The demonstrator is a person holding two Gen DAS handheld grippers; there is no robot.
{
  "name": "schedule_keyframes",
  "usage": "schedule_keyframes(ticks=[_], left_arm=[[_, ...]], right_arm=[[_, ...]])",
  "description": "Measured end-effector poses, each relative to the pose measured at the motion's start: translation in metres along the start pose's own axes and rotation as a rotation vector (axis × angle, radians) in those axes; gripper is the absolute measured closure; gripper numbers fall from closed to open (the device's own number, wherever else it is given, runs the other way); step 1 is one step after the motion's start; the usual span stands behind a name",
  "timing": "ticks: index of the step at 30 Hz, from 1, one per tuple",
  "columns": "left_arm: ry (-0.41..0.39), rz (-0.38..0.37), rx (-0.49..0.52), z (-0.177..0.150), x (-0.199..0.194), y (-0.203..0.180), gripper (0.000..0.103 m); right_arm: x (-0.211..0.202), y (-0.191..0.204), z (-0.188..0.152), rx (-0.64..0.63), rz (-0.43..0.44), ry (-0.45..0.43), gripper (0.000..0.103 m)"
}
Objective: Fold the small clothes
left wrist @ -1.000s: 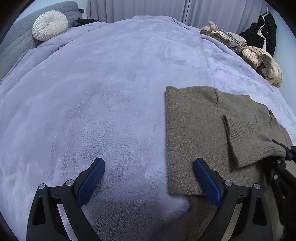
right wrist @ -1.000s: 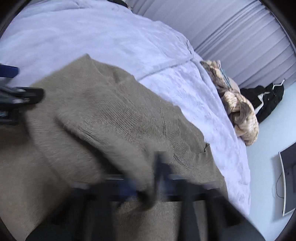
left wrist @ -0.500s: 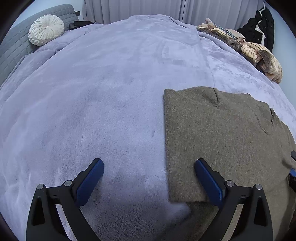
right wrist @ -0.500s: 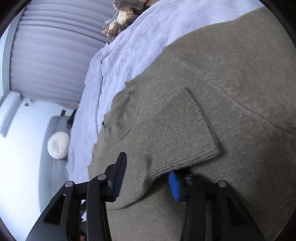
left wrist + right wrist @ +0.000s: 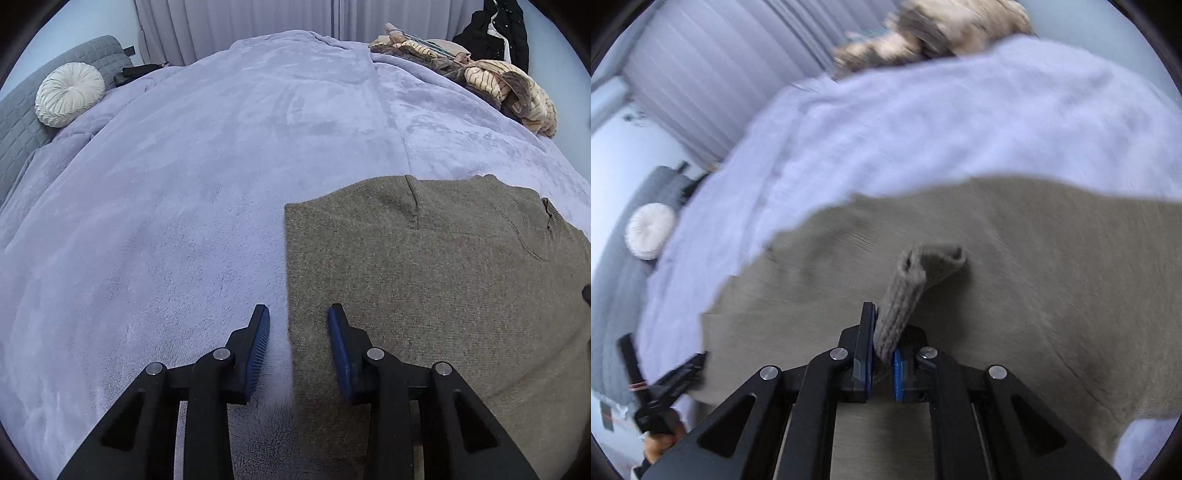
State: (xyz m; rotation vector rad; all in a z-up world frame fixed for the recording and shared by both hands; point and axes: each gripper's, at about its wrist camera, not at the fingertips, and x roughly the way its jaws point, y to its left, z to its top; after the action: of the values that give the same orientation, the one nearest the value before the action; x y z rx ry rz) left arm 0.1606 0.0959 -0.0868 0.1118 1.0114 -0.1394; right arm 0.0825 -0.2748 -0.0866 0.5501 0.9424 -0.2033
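An olive-brown knitted sweater lies flat on the lilac blanket, its neckline toward the far right. My left gripper hovers over the sweater's left edge with its jaws closing; the edge runs between the blue pads, which stand apart and do not press on it. In the right wrist view my right gripper is shut on the sweater's ribbed sleeve cuff, which sticks up from between the pads above the sweater body. The left gripper shows at the lower left there, held by a hand.
A round white cushion rests against a grey quilted headboard at the far left. A heap of striped and beige clothes lies at the bed's far right, a black garment hangs behind it, and curtains close the back.
The left jaws have narrowed from wide open and shifted right onto the sweater's left edge. The right gripper has rolled, closed on the sleeve cuff and lifted it off the sweater.
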Motion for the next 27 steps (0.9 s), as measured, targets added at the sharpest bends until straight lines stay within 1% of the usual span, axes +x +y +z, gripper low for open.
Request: schedule_keyframes(ticks=[1,3,4,7,9,10,11,13,15,16,17,18,19,20,21,22,23,25,27], left_arm=[[-0.002,0.009,-0.001,0.000,-0.002,0.002,0.065],[-0.003,0.020,0.002,0.001,-0.006,0.006,0.065],[-0.003,0.025,0.003,0.001,-0.009,0.008,0.065],[-0.020,0.034,0.015,0.001,-0.023,0.015,0.065],[-0.039,0.020,0.025,0.001,-0.035,0.016,0.065],[-0.045,0.010,0.029,0.000,-0.040,0.015,0.065],[-0.050,-0.001,0.033,0.000,-0.044,0.012,0.065],[-0.053,-0.030,0.054,-0.001,-0.048,0.002,0.065],[-0.034,-0.039,0.081,-0.006,-0.043,-0.011,0.064],[-0.013,-0.030,0.094,-0.010,-0.037,-0.018,0.058],[0.006,-0.015,0.100,-0.015,-0.031,-0.022,0.046],[-0.001,0.009,0.099,-0.021,-0.026,-0.024,0.046],[-0.029,0.015,0.099,-0.029,-0.024,-0.024,0.045],[-0.056,0.020,0.101,-0.034,-0.024,-0.023,0.041],[-0.067,0.033,0.094,-0.037,-0.026,-0.022,0.033],[-0.067,0.039,0.082,-0.038,-0.027,-0.019,0.029],[-0.059,0.028,0.063,-0.037,-0.027,-0.015,0.028],[-0.028,-0.014,0.023,-0.033,-0.025,-0.006,0.028],[-0.016,-0.025,0.002,-0.031,-0.025,-0.004,0.028]], right_arm=[[0.003,-0.014,-0.005,0.023,-0.029,0.024,0.094],[-0.005,-0.033,-0.014,0.065,0.011,0.011,0.093],[-0.011,-0.038,-0.017,0.071,0.005,0.005,0.092],[-0.028,-0.045,-0.023,0.081,-0.055,-0.012,0.091],[-0.042,-0.046,-0.024,0.094,-0.090,-0.037,0.090],[-0.048,-0.047,-0.025,0.103,-0.084,-0.052,0.086],[-0.055,-0.048,-0.027,0.109,-0.055,-0.070,0.085],[-0.063,-0.040,-0.024,0.097,0.008,-0.089,0.085],[-0.060,-0.025,-0.021,0.045,0.033,-0.084,0.085],[-0.054,-0.016,-0.020,0.014,0.033,-0.071,0.085],[-0.046,-0.008,-0.019,-0.010,0.024,-0.054,0.083],[-0.035,-0.002,-0.020,-0.030,0.012,-0.027,0.078],[-0.023,0.000,-0.023,-0.040,-0.007,0.003,0.078],[-0.013,-0.003,-0.025,-0.037,-0.020,0.024,0.078],[-0.008,-0.009,-0.028,-0.025,-0.013,0.030,0.078],[-0.010,-0.015,-0.030,-0.004,0.013,0.017,0.078],[-0.014,-0.020,-0.031,0.017,0.033,0.013,0.078],[-0.022,-0.029,-0.033,0.043,0.054,0.023,0.078],[-0.032,-0.040,-0.036,0.078,0.069,0.023,0.076]])
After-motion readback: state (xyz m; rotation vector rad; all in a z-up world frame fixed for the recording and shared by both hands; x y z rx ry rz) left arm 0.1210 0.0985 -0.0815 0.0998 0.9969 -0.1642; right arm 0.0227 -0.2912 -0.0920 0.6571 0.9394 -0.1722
